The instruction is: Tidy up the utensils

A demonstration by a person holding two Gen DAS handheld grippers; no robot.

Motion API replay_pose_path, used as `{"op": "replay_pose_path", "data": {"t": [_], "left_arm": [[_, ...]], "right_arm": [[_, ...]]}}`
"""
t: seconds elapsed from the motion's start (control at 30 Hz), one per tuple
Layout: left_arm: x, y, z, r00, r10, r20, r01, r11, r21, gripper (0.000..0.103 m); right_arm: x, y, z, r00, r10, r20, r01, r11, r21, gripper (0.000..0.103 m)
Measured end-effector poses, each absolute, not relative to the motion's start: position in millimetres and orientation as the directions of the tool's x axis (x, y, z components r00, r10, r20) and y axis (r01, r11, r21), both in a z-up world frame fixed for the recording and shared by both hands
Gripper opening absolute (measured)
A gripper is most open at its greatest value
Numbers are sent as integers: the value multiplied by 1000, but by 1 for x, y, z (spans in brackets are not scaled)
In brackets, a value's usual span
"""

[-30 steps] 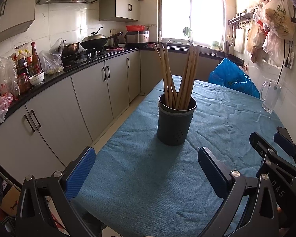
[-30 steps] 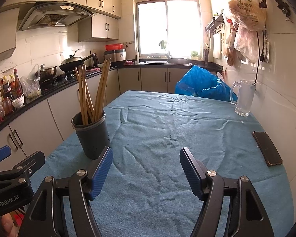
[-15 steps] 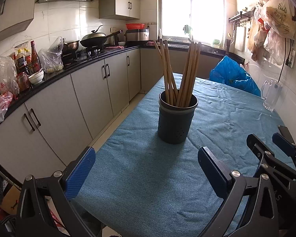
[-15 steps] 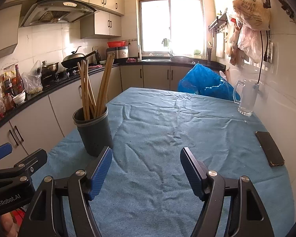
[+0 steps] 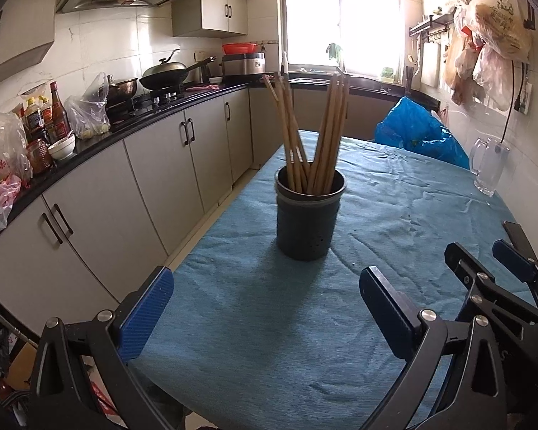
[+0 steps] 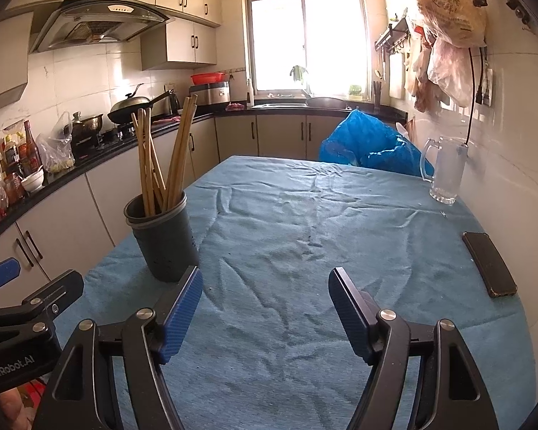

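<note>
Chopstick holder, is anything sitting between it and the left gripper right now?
Nothing visible. Only bare blue tablecloth lies between the open left gripper and the chopstick holder; the right gripper sits off to the side.

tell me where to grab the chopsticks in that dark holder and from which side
Grip the chopsticks on their bare upper shafts, well above the holder rim, coming from above or slightly from the near side. They stand fanned in two leaning bunches with their lower ends hidden in the holder, so only the tops are free. The open left gripper faces them most directly; probably take one bunch at a time.
</note>
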State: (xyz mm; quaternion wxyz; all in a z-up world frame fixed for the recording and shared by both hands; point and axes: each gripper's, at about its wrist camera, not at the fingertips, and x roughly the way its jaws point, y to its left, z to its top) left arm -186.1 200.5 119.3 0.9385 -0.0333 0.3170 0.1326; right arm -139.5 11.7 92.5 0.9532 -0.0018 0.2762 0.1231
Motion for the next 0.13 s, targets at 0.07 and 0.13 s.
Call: {"op": "replay_pose_path", "data": {"t": [0.07, 0.13], "left_arm": [[-185, 196, 121, 765, 226, -603, -264, 964, 27, 103], [-183, 191, 123, 767, 218, -603, -252, 967, 29, 103]], "right_arm": [[-139, 7, 93, 818, 231, -527, -229, 971, 70, 79], [-138, 2, 93, 818, 227, -528, -221, 972, 75, 79]]}}
